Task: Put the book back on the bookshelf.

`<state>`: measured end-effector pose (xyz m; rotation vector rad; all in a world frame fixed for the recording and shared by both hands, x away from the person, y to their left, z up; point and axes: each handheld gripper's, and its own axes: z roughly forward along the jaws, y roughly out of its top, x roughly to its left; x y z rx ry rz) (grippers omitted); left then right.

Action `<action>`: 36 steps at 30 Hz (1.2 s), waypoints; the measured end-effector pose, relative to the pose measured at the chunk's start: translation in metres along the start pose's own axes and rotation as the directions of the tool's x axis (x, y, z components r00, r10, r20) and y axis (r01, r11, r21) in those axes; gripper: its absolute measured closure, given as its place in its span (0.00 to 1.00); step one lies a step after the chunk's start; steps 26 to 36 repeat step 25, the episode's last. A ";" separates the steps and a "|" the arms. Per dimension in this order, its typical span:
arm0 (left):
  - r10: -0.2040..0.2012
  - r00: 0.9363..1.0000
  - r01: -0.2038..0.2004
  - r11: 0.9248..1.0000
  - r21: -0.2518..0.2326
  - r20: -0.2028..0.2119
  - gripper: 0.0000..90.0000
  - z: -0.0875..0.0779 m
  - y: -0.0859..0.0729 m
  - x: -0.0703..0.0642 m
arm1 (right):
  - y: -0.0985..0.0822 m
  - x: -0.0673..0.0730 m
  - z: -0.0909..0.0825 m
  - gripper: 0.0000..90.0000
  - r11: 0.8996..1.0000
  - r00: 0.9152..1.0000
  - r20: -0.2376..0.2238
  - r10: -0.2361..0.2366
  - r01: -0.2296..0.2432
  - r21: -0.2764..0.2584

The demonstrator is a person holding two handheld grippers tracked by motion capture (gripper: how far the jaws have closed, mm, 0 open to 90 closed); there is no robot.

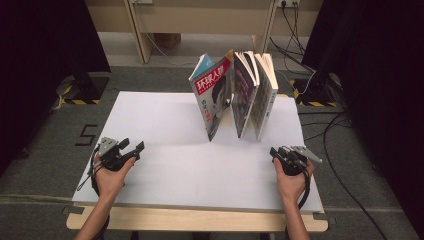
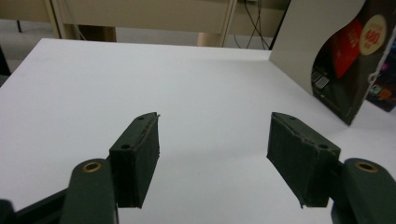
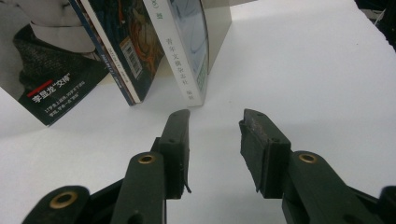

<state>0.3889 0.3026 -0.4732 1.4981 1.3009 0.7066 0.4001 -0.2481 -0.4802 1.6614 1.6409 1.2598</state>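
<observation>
White worktop (image 1: 165, 165) under dim room light carries three books standing upright near its far edge, right of centre: a red-titled magazine (image 1: 214, 97), a dark-covered book (image 1: 244, 92) and a white-spined book (image 1: 264, 95) (all leaning slightly). I hold my right claw (image 1: 281, 152) near the right edge, jaws wide and empty, facing them. My left claw (image 1: 131, 149) sits near the left edge, jaws wide, nothing between.
</observation>
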 end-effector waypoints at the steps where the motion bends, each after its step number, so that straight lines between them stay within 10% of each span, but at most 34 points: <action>1: -0.004 1.000 0.004 1.000 0.003 -0.006 0.37 -0.001 -0.003 0.003 | 0.000 0.000 0.000 0.70 1.000 1.000 0.000 -0.002 0.002 0.000; 12: -0.058 0.995 0.056 0.998 -0.023 -0.085 0.36 -0.007 -0.026 0.023 | -0.004 0.000 0.003 0.70 1.000 1.000 0.004 -0.005 0.005 0.015; 36: -0.010 0.995 0.006 0.999 -0.048 -0.097 0.34 -0.009 -0.028 0.019 | -0.008 0.001 0.006 0.68 1.000 1.000 0.010 -0.018 0.018 0.025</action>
